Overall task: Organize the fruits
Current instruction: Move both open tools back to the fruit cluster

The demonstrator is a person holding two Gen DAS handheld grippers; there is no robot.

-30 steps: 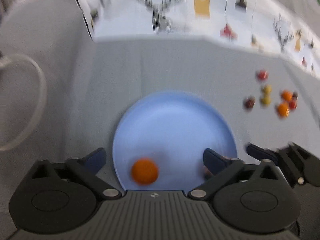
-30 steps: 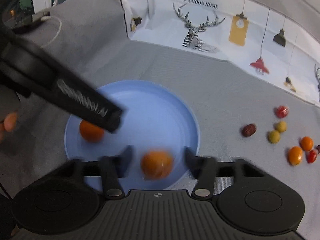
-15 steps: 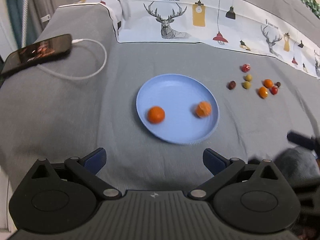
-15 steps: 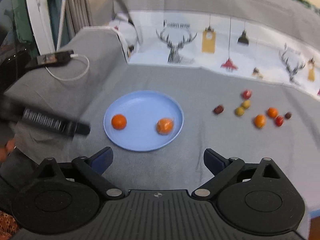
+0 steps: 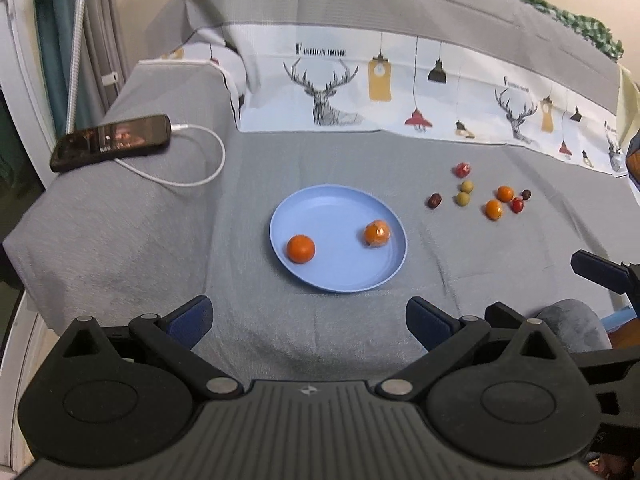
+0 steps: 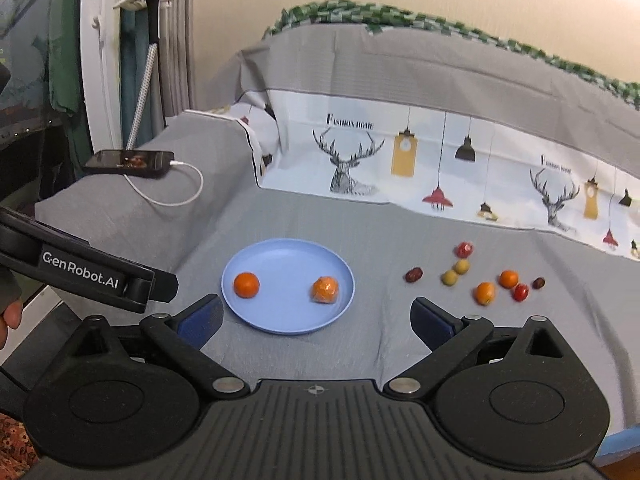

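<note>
A blue plate (image 5: 360, 276) (image 6: 264, 320) lies on the grey cloth and holds two oranges: a smooth one (image 5: 300, 248) (image 6: 246, 284) on its left and a wrapped one (image 5: 376, 233) (image 6: 325, 289) on its right. Several small fruits (image 5: 493, 209) (image 6: 485, 293), red, yellow-green, orange and dark, lie loose to the plate's right. My left gripper (image 5: 308, 320) is open and empty, held back from the plate's near edge. My right gripper (image 6: 316, 318) is open and empty, also short of the plate.
A black phone (image 5: 110, 142) (image 6: 130, 162) with a white cable (image 5: 192, 178) lies at the far left. A printed deer cloth (image 5: 400, 92) rises behind the fruits. The left gripper's body (image 6: 88, 276) shows at the left of the right wrist view.
Both grippers have pulled back and up from the plate. The right one let go of the wrapped orange, which now rests on the plate's right side.
</note>
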